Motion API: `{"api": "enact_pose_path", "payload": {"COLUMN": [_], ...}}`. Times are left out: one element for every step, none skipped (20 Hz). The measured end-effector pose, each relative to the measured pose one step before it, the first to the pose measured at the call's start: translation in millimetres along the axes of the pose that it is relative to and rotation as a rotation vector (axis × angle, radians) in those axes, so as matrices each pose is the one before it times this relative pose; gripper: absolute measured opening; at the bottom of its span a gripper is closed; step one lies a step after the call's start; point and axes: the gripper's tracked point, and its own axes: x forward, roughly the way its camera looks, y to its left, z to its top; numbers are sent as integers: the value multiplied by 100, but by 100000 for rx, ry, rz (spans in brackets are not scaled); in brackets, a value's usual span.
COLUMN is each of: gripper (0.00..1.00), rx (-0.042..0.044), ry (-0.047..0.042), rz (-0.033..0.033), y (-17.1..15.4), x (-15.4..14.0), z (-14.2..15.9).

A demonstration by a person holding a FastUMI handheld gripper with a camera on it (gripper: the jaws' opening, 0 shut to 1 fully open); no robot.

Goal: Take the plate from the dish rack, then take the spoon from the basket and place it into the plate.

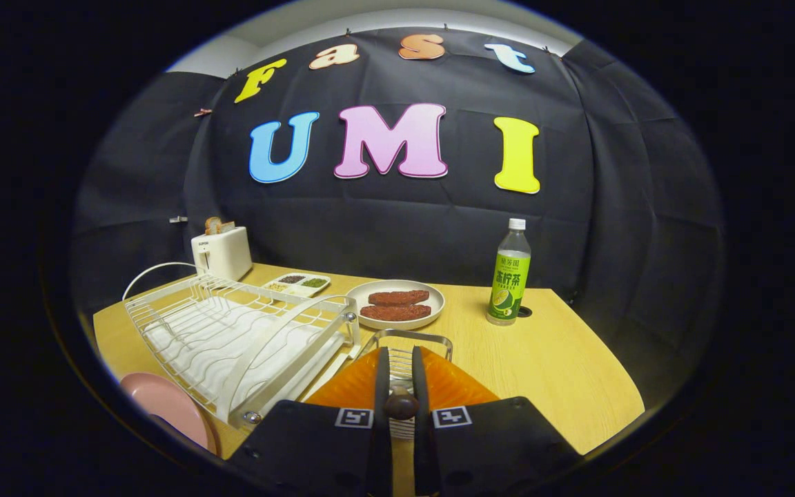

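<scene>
My tool (pixel 401 386) is nearly closed, and its two fingers press on a dark rounded knob (pixel 401 406), which I judge to be the end of the spoon's handle; the rest of the spoon is hidden. Just ahead of the fingers stands the small wire basket (pixel 406 338), with an orange translucent tray (pixel 453 386) around it.

To the left lies the white wire dish rack (pixel 232 338), with no plate standing in it. At the near left on the light wooden worktop (pixel 563 366) rests the pink round plate (pixel 166 407), so I judge the first step done. Left to do: lifting the spoon clear and carrying it left to that plate.

Farther off sit a beige plate of two brown patties (pixel 397 304), a green drink bottle (pixel 509 276), a white toaster (pixel 221 252) and a small divided dish (pixel 297 283).
</scene>
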Motion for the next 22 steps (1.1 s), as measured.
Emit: {"api": "enact_pose_path", "payload": {"gripper": [15, 15, 13, 13, 14, 13, 13, 13, 13, 13, 13, 13, 13, 13, 13, 13, 13, 13, 13, 13, 13, 13], "rx": [462, 901, 1166, 271, -40, -101, 374, 638, -38, -422, -395, -1052, -1416, -1377, -834, -468, -337, -258, -422, -237, 399, 581], "ry": [438, 275, -23, 318, 134, 299, 125, 120, 89, -171, -215, 112, 100, -276, -418, -342, -150, 58, 270, 303, 923, 1082], "rz": [268, -6, -310, -22, 4, -267, 5, -53, 122, 227, 479, 480, 140, 211, 139, 210, 319, 470, 655, 720, 1041, 1249], "y": [25, -26, -163, -54, -160, -259, -149, -158, -79, -97, -18, 114, 40, 76, 194, 348, 530, 727, 871, 1049, 1176, 1546], "x": [21, -37, 161, -87, 41, 38, -77, -227, -255, -401, -328, -325, -351, -374, -470, -533, -580, -641, -654, -745, -739, -786], "z": [241, 359, 277, 417, 353, 285, 458, 535, 546, 680, 663, 747, 678, 883, 1017, 981, 974, 925, 837, 634, 495, 350]}}
